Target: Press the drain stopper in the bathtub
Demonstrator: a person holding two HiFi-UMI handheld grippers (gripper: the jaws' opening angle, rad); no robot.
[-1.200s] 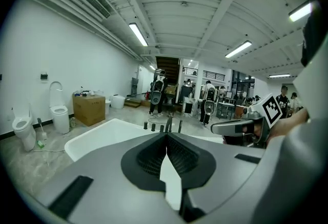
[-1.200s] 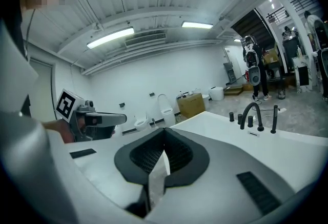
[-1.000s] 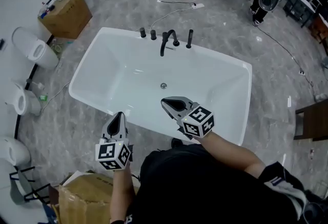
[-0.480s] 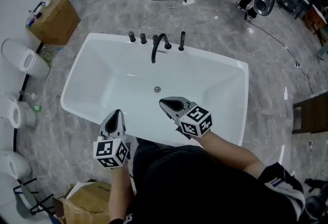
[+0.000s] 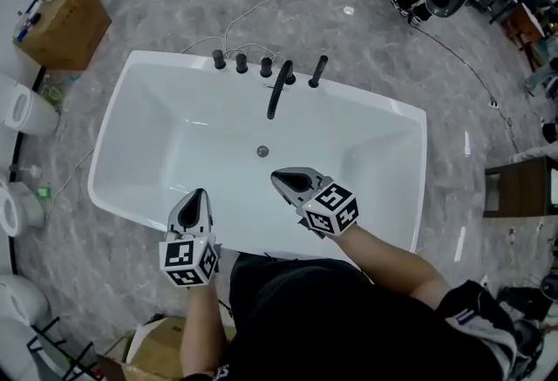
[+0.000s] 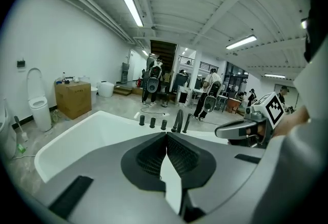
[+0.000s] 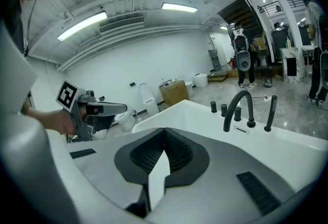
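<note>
**Both tongs closed and empty at the tub's near side**

My left tongs have their jaws pressed together at the tips, with nothing between them. They hover over the near rim of the bathtub and point toward its far side. My right tongs are closed and empty in the same way. I hold them farther in, over the inside of the tub. The two tongs are apart from each other, and neither touches the tub.

The drain stopper sits in the tub's bottom near the middle. It lies just beyond the tips of my right tongs in the head view, and nothing is touching it.

On the far rim a black faucet arches over the basin, with a row of black knobs beside it. The white tub stands on a grey marbled floor. A cardboard box sits on the floor past the far left corner of the tub.
</note>
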